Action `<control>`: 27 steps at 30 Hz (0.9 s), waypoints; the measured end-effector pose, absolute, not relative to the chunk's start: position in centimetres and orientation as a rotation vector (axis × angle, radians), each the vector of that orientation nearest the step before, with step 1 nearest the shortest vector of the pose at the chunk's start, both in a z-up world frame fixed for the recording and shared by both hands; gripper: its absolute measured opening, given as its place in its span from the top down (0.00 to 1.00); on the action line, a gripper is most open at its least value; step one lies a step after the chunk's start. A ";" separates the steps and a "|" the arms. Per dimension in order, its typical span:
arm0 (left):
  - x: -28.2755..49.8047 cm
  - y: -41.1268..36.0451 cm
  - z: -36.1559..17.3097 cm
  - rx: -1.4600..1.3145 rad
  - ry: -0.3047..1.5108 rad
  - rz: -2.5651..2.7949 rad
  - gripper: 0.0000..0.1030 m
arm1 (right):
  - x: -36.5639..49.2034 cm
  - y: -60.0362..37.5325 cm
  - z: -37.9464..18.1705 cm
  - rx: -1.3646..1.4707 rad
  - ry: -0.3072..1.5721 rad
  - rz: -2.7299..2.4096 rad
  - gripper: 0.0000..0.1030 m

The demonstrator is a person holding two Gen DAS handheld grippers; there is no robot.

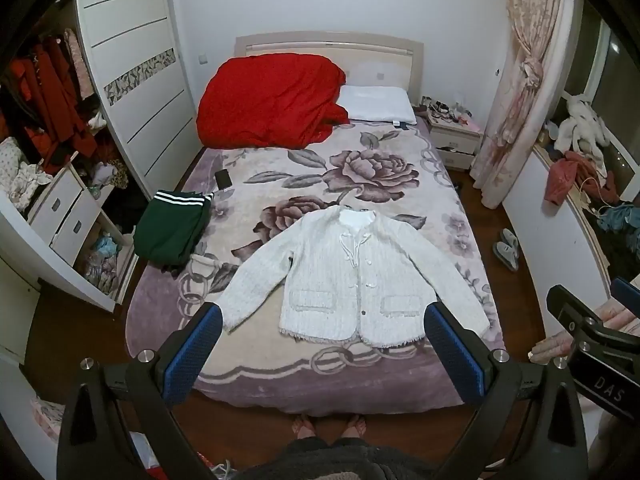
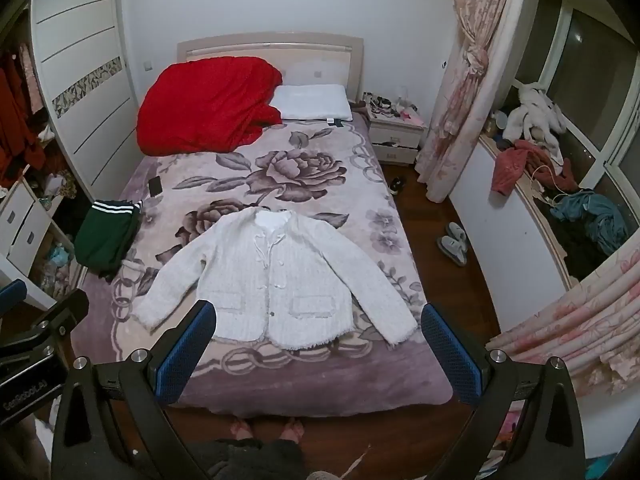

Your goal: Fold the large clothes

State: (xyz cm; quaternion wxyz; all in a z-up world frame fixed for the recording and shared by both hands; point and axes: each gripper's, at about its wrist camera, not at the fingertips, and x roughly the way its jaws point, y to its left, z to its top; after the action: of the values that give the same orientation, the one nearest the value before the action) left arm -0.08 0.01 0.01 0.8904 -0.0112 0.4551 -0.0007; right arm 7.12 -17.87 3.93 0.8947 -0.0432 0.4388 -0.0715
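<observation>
A white knitted jacket [image 1: 352,276] [image 2: 276,280] lies flat and face up on the flowered bed cover [image 1: 280,376] [image 2: 304,384], sleeves spread to both sides, hem toward me. My left gripper [image 1: 322,320] hangs open above the foot of the bed, its blue pads wide apart and nothing between them. My right gripper [image 2: 318,320] is open in the same way, high over the jacket's hem. Neither touches the cloth. The right gripper's body shows at the right edge of the left wrist view.
A folded green garment with white stripes [image 1: 172,228] [image 2: 106,236] lies at the bed's left edge, a dark phone [image 1: 223,179] beyond it. A red quilt [image 1: 268,104] and white pillow [image 1: 378,108] sit at the head. Wardrobe left, slippers [image 2: 454,242] on the floor right.
</observation>
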 end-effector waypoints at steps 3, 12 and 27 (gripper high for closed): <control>0.0 0.0 0.0 -0.021 0.942 -0.002 0.00 | 7.2 -17.8 4.2 -0.085 0.906 -0.149 0.00; 1.5 -1.5 2.0 -0.022 0.943 -0.012 0.00 | 7.4 -17.2 5.4 -0.079 0.898 -0.155 0.00; 10.5 -0.9 -5.6 0.136 0.820 0.097 0.00 | 13.8 -21.1 -3.1 0.068 0.935 -0.232 0.00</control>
State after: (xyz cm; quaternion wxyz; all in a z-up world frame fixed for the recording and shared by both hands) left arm 10.46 -0.88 -5.58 0.9137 0.0662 0.3982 0.0469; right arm 13.77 -21.10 -3.14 0.8857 0.0329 0.4494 -0.1116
